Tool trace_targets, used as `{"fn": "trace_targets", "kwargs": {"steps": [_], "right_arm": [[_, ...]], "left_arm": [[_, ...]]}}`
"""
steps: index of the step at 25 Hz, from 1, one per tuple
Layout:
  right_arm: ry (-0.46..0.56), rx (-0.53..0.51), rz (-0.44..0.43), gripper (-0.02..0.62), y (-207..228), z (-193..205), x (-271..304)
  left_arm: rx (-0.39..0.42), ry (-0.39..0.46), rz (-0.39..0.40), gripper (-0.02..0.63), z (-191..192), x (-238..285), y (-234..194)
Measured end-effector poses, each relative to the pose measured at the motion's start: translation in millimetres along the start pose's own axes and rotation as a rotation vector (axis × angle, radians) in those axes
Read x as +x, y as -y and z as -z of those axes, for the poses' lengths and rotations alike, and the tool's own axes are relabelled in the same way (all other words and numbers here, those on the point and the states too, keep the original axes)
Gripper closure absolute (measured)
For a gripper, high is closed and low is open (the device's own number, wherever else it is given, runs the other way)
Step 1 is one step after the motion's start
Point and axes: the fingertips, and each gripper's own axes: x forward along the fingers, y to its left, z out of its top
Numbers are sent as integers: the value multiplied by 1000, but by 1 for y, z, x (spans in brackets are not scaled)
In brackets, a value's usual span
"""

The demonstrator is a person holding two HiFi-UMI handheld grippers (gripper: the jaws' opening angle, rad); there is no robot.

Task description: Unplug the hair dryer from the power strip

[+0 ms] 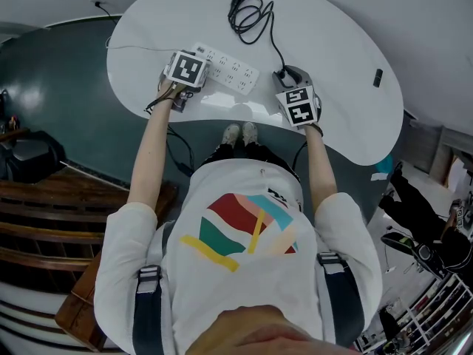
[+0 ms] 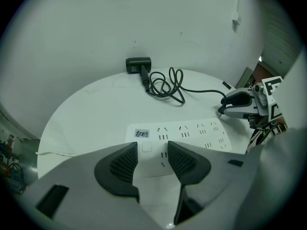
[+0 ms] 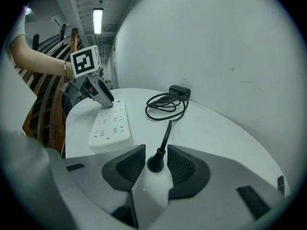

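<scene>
A white power strip (image 1: 230, 69) (image 2: 192, 133) (image 3: 111, 123) lies on the round white table (image 1: 340, 124). My left gripper (image 1: 199, 65) (image 2: 152, 152) points down at the strip's switch end; its jaws stand apart with nothing gripped, tips on or just above the strip's top. My right gripper (image 1: 290, 76) (image 3: 156, 164) is off the strip's other end. The hair dryer's white plug (image 3: 154, 188) with its black collar lies on the table between its open jaws, out of the strip. The black cord (image 1: 250, 13) (image 2: 165, 83) (image 3: 165, 104) coils back to a black block (image 2: 138, 63) (image 3: 180, 91).
A small black object (image 1: 378, 78) (image 3: 281, 183) sits near the table's right edge. The strip's thin white cable (image 1: 140, 48) (image 2: 53, 153) runs off the left edge. The person's feet (image 1: 240, 133) stand below the near rim; wooden benches (image 1: 44, 198) are at the left.
</scene>
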Motion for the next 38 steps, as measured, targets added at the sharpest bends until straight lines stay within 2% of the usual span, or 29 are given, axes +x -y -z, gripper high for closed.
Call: {"fn": "trace_targets", "kwargs": {"steps": [3, 8, 10, 13, 17, 19, 21, 23, 26, 28, 31, 35, 38], "right_arm": [[17, 22, 2, 456, 0, -4, -3], [86, 80, 6, 442, 13, -30, -15], [129, 83, 18, 442, 21, -49, -25], [205, 104, 49, 442, 34, -87, -41], [328, 202, 71, 442, 47, -142, -67], [394, 241, 88, 442, 50, -168, -86], [469, 276, 115, 443, 50, -192, -108], [554, 315, 141, 458, 46, -209, -132], [648, 338, 172, 511, 34, -224, -167], [688, 307, 189, 543, 21, -228, -189], [735, 241, 230, 561, 2, -230, -215], [751, 178, 257, 568, -17, -226, -236], [725, 200, 279, 572, -22, -215, -240]], "left_arm": [[4, 28, 20, 407, -5, 4, 2], [-47, -35, 35, 417, -4, -2, -2], [-51, 2, 22, 417, -17, -10, -4], [-71, 136, 40, 417, -55, -35, 0], [-73, 338, 70, 428, -112, -87, 19], [-89, 462, 93, 454, -137, -120, 32], [-120, 596, 113, 508, -158, -157, 45], [-141, 723, 111, 572, -171, -194, 57], [-163, 883, 117, 589, -177, -245, 79], [-161, 974, 115, 591, -174, -273, 93], [-89, 1051, 33, 591, -160, -299, 108], [88, 1067, -112, 591, -148, -311, 126], [129, 1078, -144, 591, -145, -318, 134]]}}
